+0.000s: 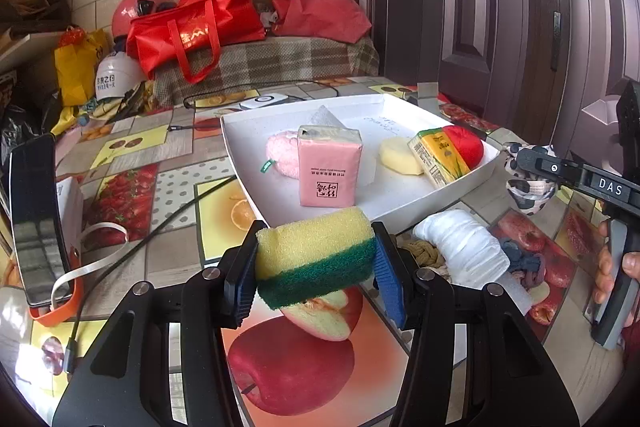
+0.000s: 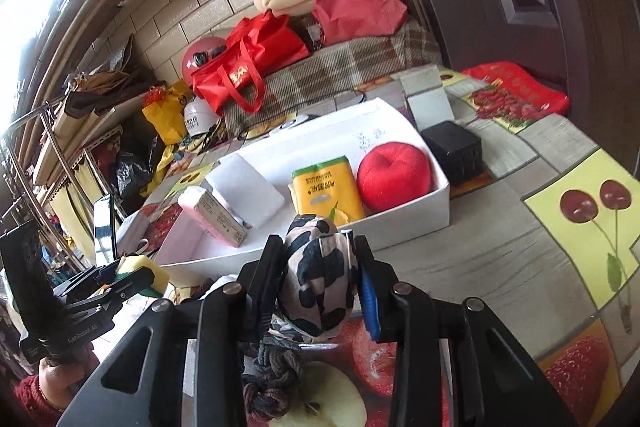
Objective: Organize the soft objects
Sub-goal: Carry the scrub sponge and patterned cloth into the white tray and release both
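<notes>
My left gripper (image 1: 316, 263) is shut on a yellow sponge with a green scouring side (image 1: 316, 259), held above the table just in front of the white tray (image 1: 472, 179). My right gripper (image 2: 318, 279) is shut on a black-and-white spotted cloth bundle (image 2: 320, 275), near the tray's front edge (image 2: 404, 223); it also shows in the left wrist view (image 1: 528, 183). The tray holds a pink tissue pack (image 1: 329, 167), a pink fluffy item (image 1: 282, 159), a yellow tissue pack (image 2: 326, 189), a red cushion (image 2: 394, 177) and a pale round sponge (image 1: 400, 155).
On the fruit-print tablecloth lie a white rolled cloth (image 1: 460, 243), a knotted tan rope (image 1: 424, 253) and a dark knotted cord (image 2: 272, 375). A phone (image 1: 36, 223) stands at left, with cables. A black box (image 2: 454, 151) sits right of the tray. Bags and helmets crowd the back.
</notes>
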`<move>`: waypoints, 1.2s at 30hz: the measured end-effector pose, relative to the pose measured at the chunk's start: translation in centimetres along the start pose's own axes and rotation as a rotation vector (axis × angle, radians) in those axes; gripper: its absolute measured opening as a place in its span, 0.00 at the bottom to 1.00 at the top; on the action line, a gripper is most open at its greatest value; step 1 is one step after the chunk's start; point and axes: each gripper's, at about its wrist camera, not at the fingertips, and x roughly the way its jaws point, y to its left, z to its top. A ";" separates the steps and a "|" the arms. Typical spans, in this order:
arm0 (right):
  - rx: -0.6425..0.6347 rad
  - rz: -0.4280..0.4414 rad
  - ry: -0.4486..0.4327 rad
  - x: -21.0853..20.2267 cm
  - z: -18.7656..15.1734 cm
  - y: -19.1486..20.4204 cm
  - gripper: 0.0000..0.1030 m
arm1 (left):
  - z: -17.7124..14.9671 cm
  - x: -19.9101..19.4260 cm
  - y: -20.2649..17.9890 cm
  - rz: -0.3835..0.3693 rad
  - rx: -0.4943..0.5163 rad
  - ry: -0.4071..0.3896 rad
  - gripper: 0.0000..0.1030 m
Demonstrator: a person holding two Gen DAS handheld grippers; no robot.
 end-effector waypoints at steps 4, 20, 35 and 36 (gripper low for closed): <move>-0.038 -0.051 -0.081 -1.5 -0.1 0.7 0.34 | -0.1 -1.1 -0.4 0.028 0.019 -0.056 0.50; -0.146 -0.168 -0.283 -4.4 -0.3 2.5 0.34 | -0.8 -3.7 -3.3 0.027 0.057 -0.172 0.50; -0.126 -0.171 -0.226 -3.4 -0.2 2.1 0.34 | -0.2 -2.8 -4.1 0.015 0.052 -0.165 0.50; -0.120 -0.172 -0.218 -3.3 -0.1 2.0 0.34 | -0.1 -2.6 -4.0 0.014 0.052 -0.166 0.50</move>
